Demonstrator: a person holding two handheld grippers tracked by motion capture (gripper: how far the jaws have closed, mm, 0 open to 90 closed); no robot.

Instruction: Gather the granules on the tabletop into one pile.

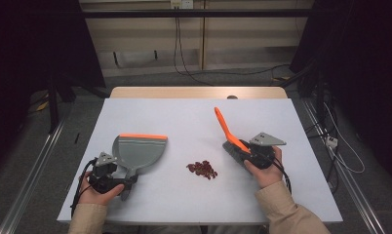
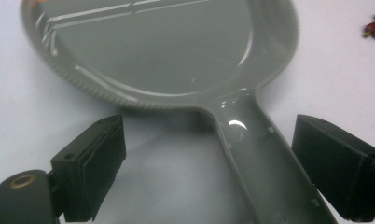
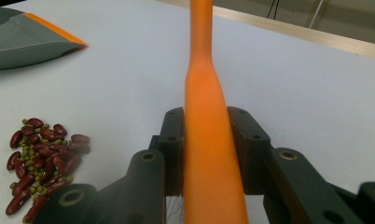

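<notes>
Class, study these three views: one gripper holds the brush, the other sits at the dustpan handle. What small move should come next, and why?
Probably the left gripper should close on the dustpan handle. Its jaws stand open on either side of that handle, not pressing it, while the right gripper already clamps the orange brush. The beans lie between the two, waiting to be swept.

Beige sleeves (image 1: 282, 209); black grippers w/ grey triangular plates, black cables, brass-ringed screw holes on jaws.

No legible text, label, brand, number or sign appears in any view. All visible surfaces carry no readable marking.
</notes>
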